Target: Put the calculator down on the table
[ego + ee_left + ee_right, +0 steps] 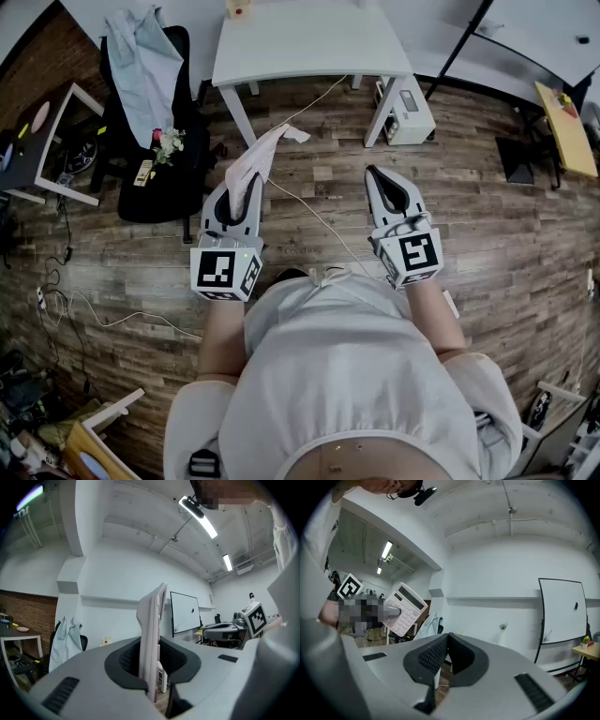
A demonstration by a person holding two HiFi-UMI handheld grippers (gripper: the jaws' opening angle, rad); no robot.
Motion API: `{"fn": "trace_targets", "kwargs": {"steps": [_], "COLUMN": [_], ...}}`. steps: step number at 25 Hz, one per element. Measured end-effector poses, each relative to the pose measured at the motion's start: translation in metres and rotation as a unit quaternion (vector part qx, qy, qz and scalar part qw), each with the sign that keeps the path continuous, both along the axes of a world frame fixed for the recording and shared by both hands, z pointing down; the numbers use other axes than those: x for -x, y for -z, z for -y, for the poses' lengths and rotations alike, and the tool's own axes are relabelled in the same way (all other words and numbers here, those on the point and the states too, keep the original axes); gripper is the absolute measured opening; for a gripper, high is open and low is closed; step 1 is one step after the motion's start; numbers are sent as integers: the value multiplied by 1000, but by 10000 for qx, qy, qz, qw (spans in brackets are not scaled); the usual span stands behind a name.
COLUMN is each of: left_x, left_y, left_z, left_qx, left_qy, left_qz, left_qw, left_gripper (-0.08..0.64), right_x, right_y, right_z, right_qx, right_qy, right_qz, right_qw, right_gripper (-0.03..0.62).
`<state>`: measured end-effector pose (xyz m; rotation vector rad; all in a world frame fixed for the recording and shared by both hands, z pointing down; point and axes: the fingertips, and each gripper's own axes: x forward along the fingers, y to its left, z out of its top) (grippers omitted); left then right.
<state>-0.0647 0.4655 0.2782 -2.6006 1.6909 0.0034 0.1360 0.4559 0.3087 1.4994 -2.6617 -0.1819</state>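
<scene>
While the pale pink calculator [253, 159] sits clamped edge-up in your left gripper [240, 195], its key legends are too small to read. Your right gripper [375, 178], beside it, has jaws together, empty. The white table [309, 42] stands ahead, well apart.

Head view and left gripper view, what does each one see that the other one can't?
Only the head view shows the marker cube on the left gripper and the long white cable. Only the left gripper view shows the whiteboard and the ceiling lights. Both show the pink calculator clamped in the left gripper, the right gripper, and the jacket on the chair.
</scene>
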Motion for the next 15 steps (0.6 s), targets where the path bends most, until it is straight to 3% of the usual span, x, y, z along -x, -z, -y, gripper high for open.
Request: {"fn": "trace_targets", "kwargs": {"steps": [15], "left_x": [-25], "left_y": [-14], "left_z": [24], "left_qx": [258], "left_qy": [55], "left_qz": [-14], "left_qw": [9996], "left_gripper": [84], "right_x": [-23], "right_y": [-14], "right_z": [29], "right_qx": [205], "right_qy": [-61], "right_qz": [131], "right_qw": [9997], "right_gripper": [3]}}
